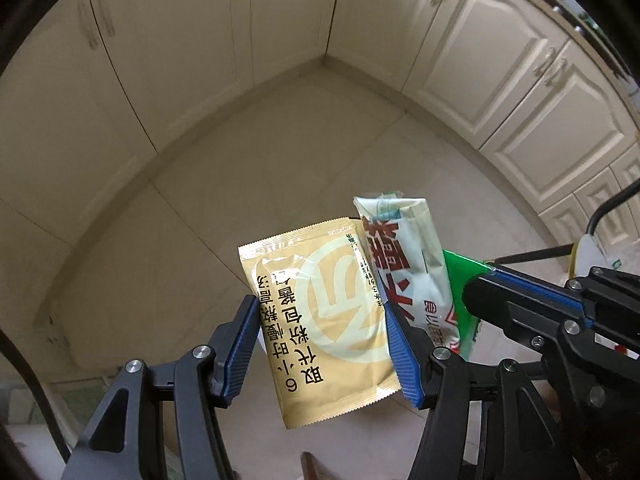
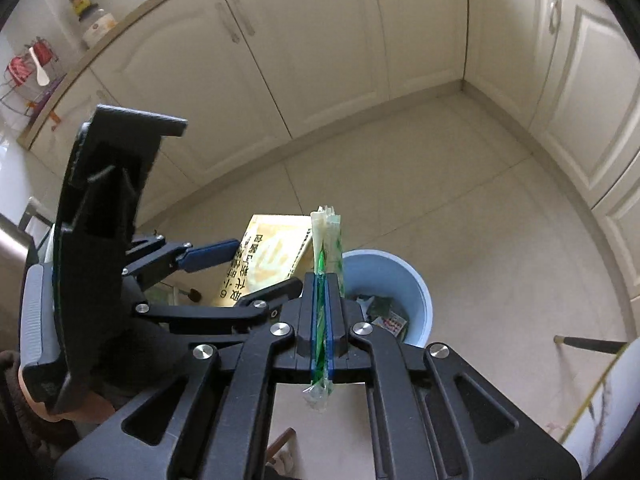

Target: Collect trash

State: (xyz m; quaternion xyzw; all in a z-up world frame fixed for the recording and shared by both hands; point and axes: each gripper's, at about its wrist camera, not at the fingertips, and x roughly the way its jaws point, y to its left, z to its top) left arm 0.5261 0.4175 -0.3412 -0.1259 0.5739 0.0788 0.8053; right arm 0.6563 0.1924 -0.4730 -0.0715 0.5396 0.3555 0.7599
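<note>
In the left wrist view my left gripper (image 1: pixel 320 340) is shut on a tan sachet (image 1: pixel 320 320) with black print, its blue pads (image 1: pixel 244 344) pressing on the sachet's two side edges. To its right is a white and green snack wrapper (image 1: pixel 404 260), pinched by my right gripper (image 1: pixel 484 280). The right wrist view shows the right gripper (image 2: pixel 320 284) shut on that wrapper (image 2: pixel 328 240), seen edge-on. A light blue bin (image 2: pixel 420 280) with some trash in it stands on the floor just below and to the right. The left gripper (image 2: pixel 212 258) and sachet (image 2: pixel 272 256) are beside it.
Cream cabinet doors (image 2: pixel 320 60) meet in a corner around a beige tiled floor (image 2: pixel 480 208). A counter at the upper left carries jars (image 2: pixel 94 20) and a wire rack (image 2: pixel 28 76). A dark stick (image 2: pixel 588 344) lies at the right. A person's hand (image 2: pixel 40 404) grips the left tool.
</note>
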